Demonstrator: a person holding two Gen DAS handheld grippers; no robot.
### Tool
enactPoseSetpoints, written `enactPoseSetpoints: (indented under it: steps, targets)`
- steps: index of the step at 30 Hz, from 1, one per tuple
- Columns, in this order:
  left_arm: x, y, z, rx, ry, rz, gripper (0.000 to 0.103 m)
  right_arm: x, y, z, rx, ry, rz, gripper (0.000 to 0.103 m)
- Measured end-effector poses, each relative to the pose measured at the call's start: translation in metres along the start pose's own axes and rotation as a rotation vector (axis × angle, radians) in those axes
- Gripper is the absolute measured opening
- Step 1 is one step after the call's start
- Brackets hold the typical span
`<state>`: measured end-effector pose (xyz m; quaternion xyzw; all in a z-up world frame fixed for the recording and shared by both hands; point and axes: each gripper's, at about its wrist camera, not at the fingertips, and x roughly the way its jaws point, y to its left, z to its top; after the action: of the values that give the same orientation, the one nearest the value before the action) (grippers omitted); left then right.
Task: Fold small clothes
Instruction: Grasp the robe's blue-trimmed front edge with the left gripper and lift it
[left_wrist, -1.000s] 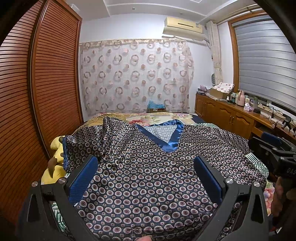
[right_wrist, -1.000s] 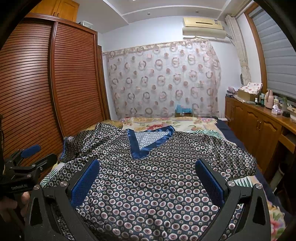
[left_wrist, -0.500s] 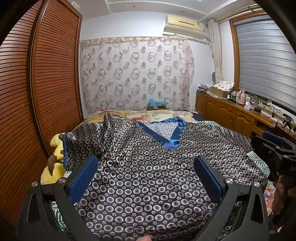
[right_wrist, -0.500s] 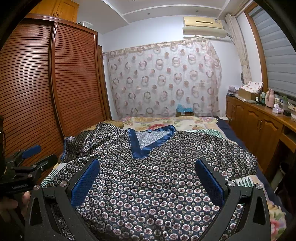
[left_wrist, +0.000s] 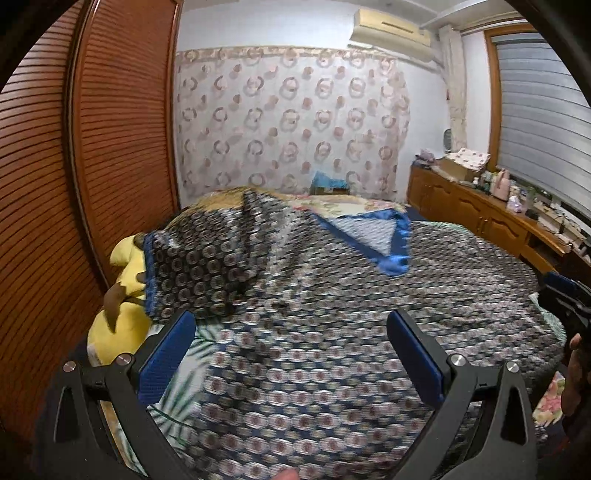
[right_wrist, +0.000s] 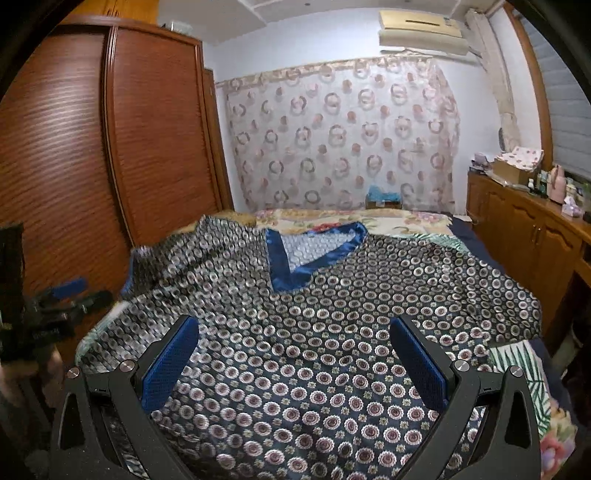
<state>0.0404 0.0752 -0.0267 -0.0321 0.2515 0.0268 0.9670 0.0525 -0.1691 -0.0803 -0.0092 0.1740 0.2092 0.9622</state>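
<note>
The patterned top (right_wrist: 332, 332) you are folding is lying spread across the bed (right_wrist: 524, 362), front up, its blue-trimmed V-neck (right_wrist: 314, 254) pointing toward you and its hem nearest your grippers. One sleeve (left_wrist: 192, 273) is lying bunched at the wardrobe side, draping over a yellow plush toy (left_wrist: 122, 295) at the bed's edge. In the left wrist view the cloth is looking smeared by motion blur, so its near edge is hard to read.

Your left gripper (left_wrist: 291, 347) is hovering over the lower part of the top with its blue pads (left_wrist: 166, 362) spread wide apart, gripping nothing. Your right gripper (right_wrist: 295, 354) is sitting likewise above the fabric, fingers released and wide, with no cloth between them. You cannot tell whether either one is touching the top.

Outward from the bed, a louvred wooden wardrobe (right_wrist: 110, 147) is running along one side, a ring-patterned curtain (right_wrist: 340, 136) is hanging at the far wall under an air conditioner (right_wrist: 421, 26), and a cluttered wooden sideboard (right_wrist: 524, 229) is standing along the window side.
</note>
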Motion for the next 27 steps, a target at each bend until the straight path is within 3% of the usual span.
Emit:
enactPoseSetpoints:
  steps: [11,19,27]
  targets:
    - [0.04,0.083,0.007,-0.077,0.067,0.023,0.103,0.056,0.002,0.005,-0.093,0.101,0.041,0.103]
    - [0.073,0.128,0.022,-0.092,0.129,0.006,0.084,0.085,0.011,0.011,-0.156,0.156,0.048,0.101]
    - [0.134,0.156,0.016,-0.098,0.295,0.029,0.069,0.108,0.009,0.014,-0.169,0.219,0.094,0.101]
